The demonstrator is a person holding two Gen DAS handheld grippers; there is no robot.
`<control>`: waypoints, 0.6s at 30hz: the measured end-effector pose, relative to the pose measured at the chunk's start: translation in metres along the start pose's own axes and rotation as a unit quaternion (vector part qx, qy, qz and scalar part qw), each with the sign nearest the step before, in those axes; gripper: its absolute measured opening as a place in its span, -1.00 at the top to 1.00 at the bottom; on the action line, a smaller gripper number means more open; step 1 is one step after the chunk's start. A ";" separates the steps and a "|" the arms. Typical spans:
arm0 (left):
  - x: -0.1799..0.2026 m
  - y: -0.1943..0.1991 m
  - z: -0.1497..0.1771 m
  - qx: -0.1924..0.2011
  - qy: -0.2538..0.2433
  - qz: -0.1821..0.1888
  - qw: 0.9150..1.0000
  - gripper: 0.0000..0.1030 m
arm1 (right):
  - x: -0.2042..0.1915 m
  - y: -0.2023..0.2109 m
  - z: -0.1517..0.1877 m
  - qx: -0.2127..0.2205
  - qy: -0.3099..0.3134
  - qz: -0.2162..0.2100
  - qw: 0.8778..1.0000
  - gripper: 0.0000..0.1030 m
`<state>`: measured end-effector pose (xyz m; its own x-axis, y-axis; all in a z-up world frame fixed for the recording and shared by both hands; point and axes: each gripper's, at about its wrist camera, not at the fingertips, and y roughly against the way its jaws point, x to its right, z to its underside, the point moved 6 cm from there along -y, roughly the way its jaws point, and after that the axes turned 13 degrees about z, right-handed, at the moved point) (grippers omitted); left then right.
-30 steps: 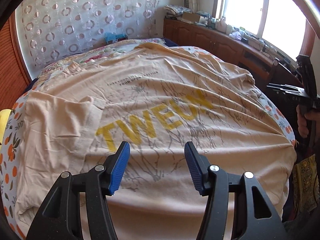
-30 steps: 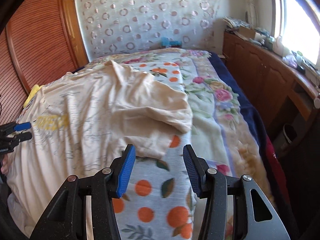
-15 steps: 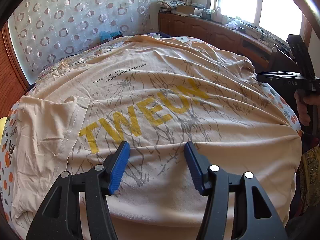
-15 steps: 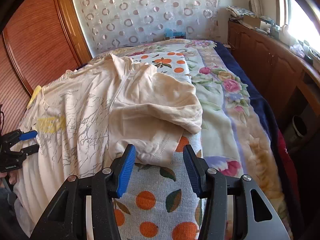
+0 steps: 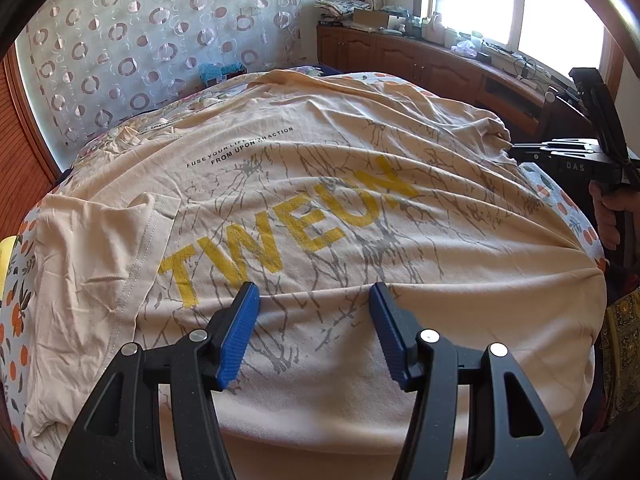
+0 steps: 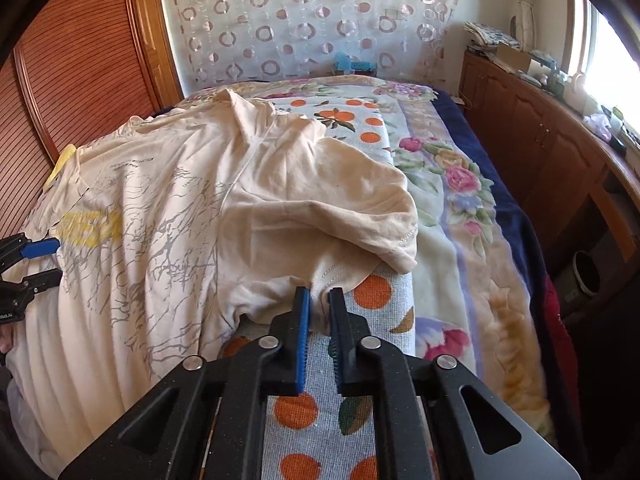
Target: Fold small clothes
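Note:
A peach T-shirt [image 5: 320, 208] with yellow letters and grey crack lines lies spread face up on the bed; it also shows in the right wrist view [image 6: 168, 216]. My left gripper [image 5: 314, 300] is open and empty, low over the shirt's lower front. My right gripper [image 6: 319, 294] is shut on the hem edge of the shirt's sleeve [image 6: 320, 216], which lies folded over on the orange-print cloth. The right gripper also shows at the right edge of the left wrist view [image 5: 568, 156]. The left gripper also shows at the left edge of the right wrist view [image 6: 38, 262].
The bed has an orange-print cloth [image 6: 360, 292] and a floral blanket [image 6: 452, 184]. A wooden cabinet [image 6: 540, 132] with clutter runs under the window on the right. A wooden slatted door [image 6: 68, 80] stands at left. A dark bin [image 6: 586, 272] sits on the floor.
My right gripper moved forward to the sleeve edge and closed on it. My left gripper moved slightly forward over the shirt and stayed open.

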<state>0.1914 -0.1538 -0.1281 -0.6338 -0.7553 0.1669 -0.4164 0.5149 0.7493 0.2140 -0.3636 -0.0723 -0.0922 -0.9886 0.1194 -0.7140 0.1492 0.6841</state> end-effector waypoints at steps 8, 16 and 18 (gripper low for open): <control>0.005 0.016 0.002 0.008 0.013 0.029 0.999 -0.13 | -0.016 0.055 -0.035 0.089 -0.005 -0.038 0.995 0.89; 0.008 0.049 -0.003 0.050 0.016 0.027 0.998 -0.13 | -0.084 0.094 -0.037 0.099 0.058 -0.127 0.985 0.89; 0.009 0.049 -0.003 0.052 0.017 0.028 0.998 -0.13 | -0.084 0.090 -0.032 0.088 0.063 -0.126 0.986 0.80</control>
<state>0.1671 -0.1361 -0.0882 -0.6361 -0.7365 0.2301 -0.4469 0.5947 0.6683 0.1798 -0.2663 0.0028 0.1820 -0.9816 0.0578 -0.8142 -0.1175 0.5686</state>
